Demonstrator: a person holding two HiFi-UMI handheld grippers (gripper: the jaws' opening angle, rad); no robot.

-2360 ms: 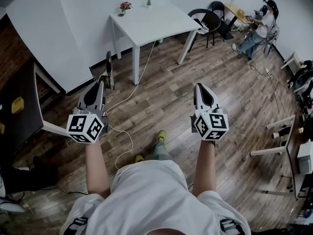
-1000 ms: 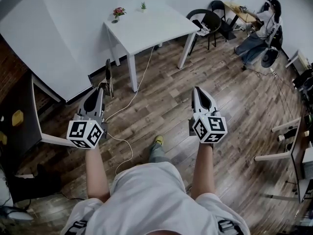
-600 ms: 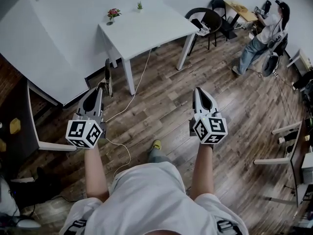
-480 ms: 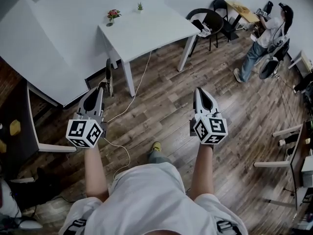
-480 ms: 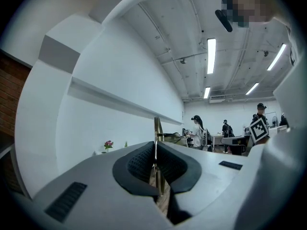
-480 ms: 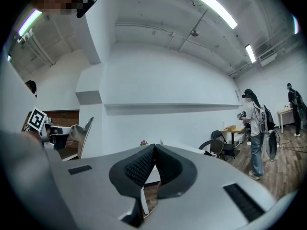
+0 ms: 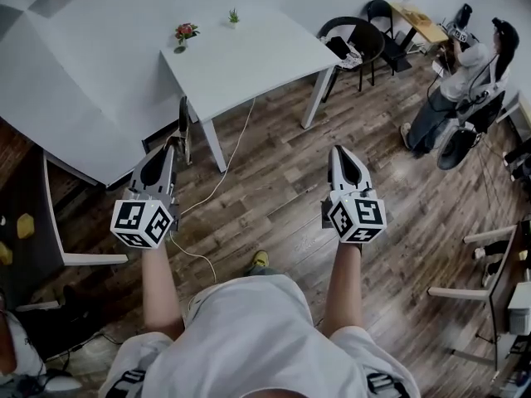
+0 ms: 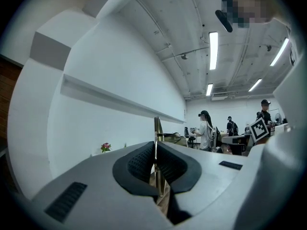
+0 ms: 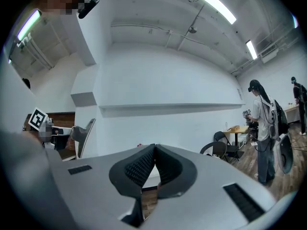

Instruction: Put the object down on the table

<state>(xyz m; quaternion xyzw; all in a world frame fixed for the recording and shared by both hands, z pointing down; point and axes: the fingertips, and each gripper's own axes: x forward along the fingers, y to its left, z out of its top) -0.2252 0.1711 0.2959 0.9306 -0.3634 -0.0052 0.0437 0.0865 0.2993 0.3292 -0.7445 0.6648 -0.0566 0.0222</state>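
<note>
Currently, the person is holding both grippers level and side by side, well apart, above the wood floor (image 7: 282, 193), and is pointing them toward the white table (image 7: 265, 65). The left gripper (image 7: 172, 142) is clamping a thin flat strip (image 7: 183, 121) between its pads. The strip is standing upright on edge and is projecting above the jaw tips. It is hanging in the air, not resting on the table, and in the head view it is appearing just beside the table's near corner. The right gripper (image 7: 341, 151) is keeping its jaws pressed together with nothing between them. Flowers (image 7: 184, 32) and a small plant (image 7: 233, 15) are standing near the table's far edge. A cable (image 7: 226, 162) is trailing across the floor from under the table. A dark chair (image 7: 358, 36) is standing just right of the table, and a bystander (image 7: 474, 60) is standing farther right.
</note>
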